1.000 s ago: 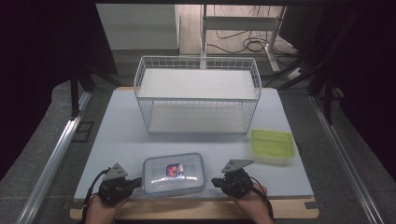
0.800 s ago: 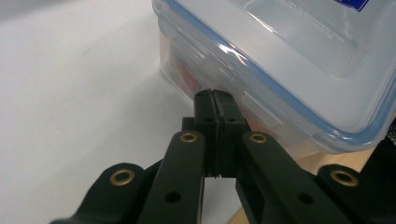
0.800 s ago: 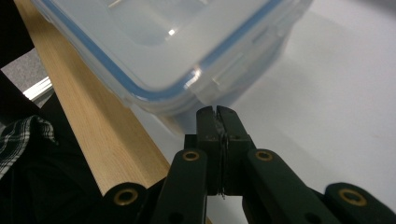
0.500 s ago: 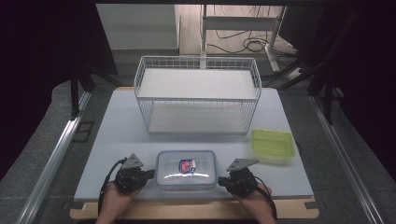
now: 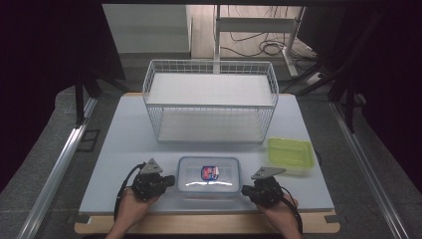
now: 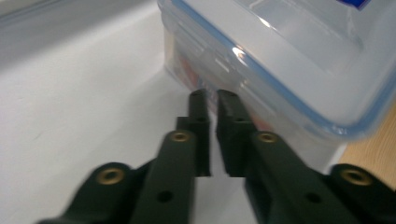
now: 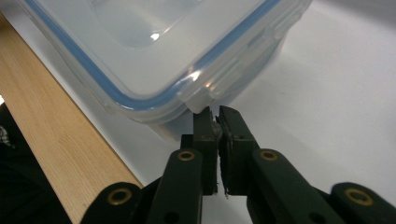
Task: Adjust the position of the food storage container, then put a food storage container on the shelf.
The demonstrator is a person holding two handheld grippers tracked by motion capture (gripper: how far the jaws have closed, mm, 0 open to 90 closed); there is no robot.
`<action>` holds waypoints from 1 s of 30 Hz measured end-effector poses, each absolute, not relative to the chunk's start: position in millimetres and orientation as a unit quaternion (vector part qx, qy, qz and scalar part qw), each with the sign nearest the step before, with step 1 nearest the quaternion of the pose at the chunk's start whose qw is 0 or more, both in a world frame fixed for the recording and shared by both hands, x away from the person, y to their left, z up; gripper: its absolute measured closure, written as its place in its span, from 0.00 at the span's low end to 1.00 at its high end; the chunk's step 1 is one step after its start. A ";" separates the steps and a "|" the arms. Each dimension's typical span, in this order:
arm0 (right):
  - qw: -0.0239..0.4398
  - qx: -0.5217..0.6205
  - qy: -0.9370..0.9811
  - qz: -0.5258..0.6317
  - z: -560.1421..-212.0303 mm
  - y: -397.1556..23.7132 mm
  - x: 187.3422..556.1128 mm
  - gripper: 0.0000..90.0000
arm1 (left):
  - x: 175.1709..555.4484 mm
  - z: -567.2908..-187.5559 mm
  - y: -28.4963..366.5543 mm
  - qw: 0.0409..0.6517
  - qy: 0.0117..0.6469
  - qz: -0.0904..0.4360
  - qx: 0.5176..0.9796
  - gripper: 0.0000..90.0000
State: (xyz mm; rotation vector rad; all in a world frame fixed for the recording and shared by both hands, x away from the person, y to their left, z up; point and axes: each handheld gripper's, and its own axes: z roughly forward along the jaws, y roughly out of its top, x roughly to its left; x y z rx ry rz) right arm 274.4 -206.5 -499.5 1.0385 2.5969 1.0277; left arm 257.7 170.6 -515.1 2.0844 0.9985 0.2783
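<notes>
The box (image 5: 209,176), a clear lidded container with a blue seal, lay flat near the front edge of the table (image 5: 124,144), its long axis running left to right across the high view and its lid facing up. A red and blue label showed on top, too small to read. Behind it stood a white wire basket (image 5: 211,107), well apart, and a green tray (image 5: 290,153) lay just beyond its right end.

The left gripper (image 5: 169,180) sat at the box's left end and the right gripper (image 5: 246,190) at its right end, so the box lay between the two, each held in a hand that entered from the bottom edge. In the left gripper view, the jaws stood a narrow gap apart with nothing between them, tips low against the side wall under the lid rim; they had just been opening. In the right gripper view, the jaws had also just been parting and stood almost together, tips right under a side latch (image 7: 198,95) of the lid; whether the pads pinched its edge could not be told.

Both gripper views cut the box off at the frame, and its contents were blurred behind the frosted wall.
</notes>
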 end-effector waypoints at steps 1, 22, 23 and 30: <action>0.081 0.347 0.869 0.344 -499.5 -206.5 274.4 0.92 | 257.7 -515.1 170.6 0.396 0.394 0.110 0.822 0.82; 0.119 0.353 0.849 0.375 -502.0 -236.8 275.6 0.33 | 231.5 -522.3 207.5 0.421 0.418 0.127 0.795 0.17; 0.123 0.351 0.850 0.373 -502.3 -236.1 275.9 0.32 | 231.6 -522.5 207.0 0.420 0.416 0.128 0.796 0.16; 0.128 0.353 0.848 0.373 -501.8 -236.4 276.4 0.32 | 233.0 -523.9 207.5 0.417 0.418 0.121 0.798 0.13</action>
